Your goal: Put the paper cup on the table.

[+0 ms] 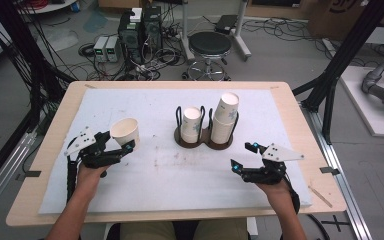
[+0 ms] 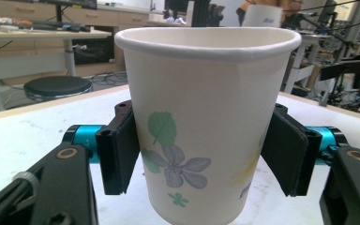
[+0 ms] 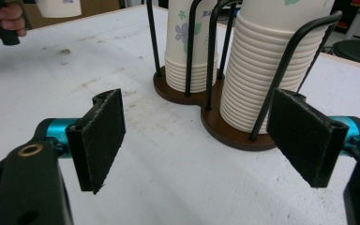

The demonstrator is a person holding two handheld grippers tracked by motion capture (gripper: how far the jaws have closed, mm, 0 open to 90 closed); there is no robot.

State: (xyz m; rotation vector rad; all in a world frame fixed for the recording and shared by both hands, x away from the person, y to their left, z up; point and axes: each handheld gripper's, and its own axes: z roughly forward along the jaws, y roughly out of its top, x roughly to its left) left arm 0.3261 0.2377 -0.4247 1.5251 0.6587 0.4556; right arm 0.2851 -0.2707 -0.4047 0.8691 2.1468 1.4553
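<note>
A white paper cup (image 1: 125,132) with a flower print (image 2: 201,117) is held upright above the table's left side, and my left gripper (image 1: 122,148) (image 2: 201,154) is shut on its lower wall, one pad on each side. At the table's middle stands a dark two-slot cup holder (image 1: 203,140) with wire loops; its left slot has a short stack of cups (image 1: 192,123) (image 3: 187,42), its right slot a taller stack (image 1: 224,118) (image 3: 267,70). My right gripper (image 1: 244,156) (image 3: 201,140) hovers open in front of the holder's right side, nothing between its pads.
A white mat (image 1: 160,170) covers the wooden table (image 1: 55,130). Beyond the far edge are a black stool (image 1: 210,46), computer boxes (image 1: 140,30) and many cables. A black frame post (image 1: 345,55) rises at the right.
</note>
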